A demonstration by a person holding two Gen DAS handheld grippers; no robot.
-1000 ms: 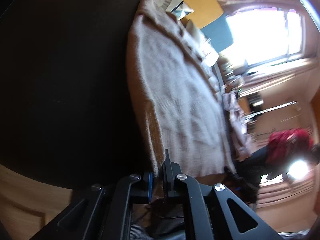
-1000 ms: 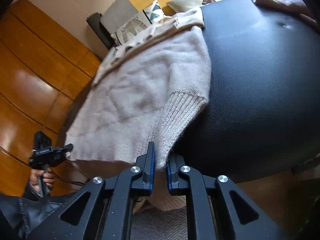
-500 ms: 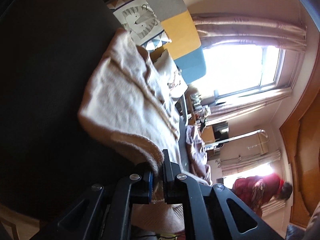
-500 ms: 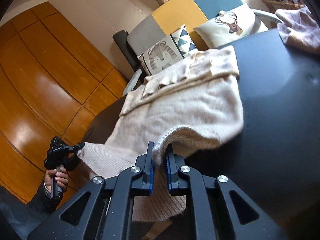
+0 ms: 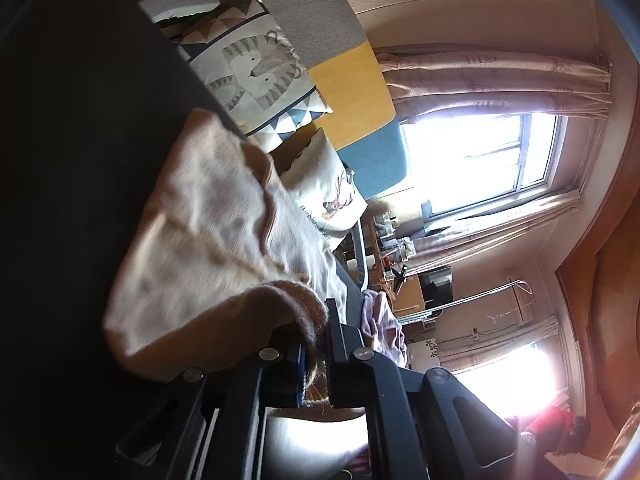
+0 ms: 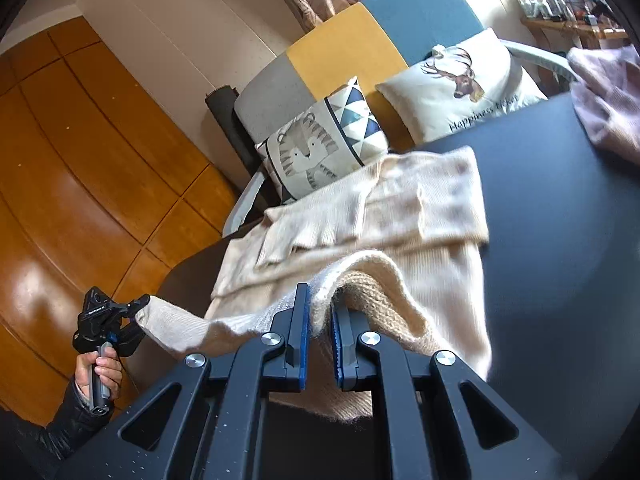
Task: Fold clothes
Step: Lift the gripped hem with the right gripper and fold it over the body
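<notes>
Your left claw (image 6: pixel 136 312) and right claw (image 6: pixel 320 320) each stay clamped on the cream sweater's (image 6: pixel 400 208) hem above the dark surface (image 6: pixel 560 240).

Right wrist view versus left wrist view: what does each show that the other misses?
Only the right wrist view shows the left gripper from outside, pinching a sweater corner, the hand holding it, and the wooden wall panels. Only the left wrist view shows the window and curtains. Both show the beige sweater on the dark table, each view's own jaws shut on its hem, and the tiger cushion.
</notes>
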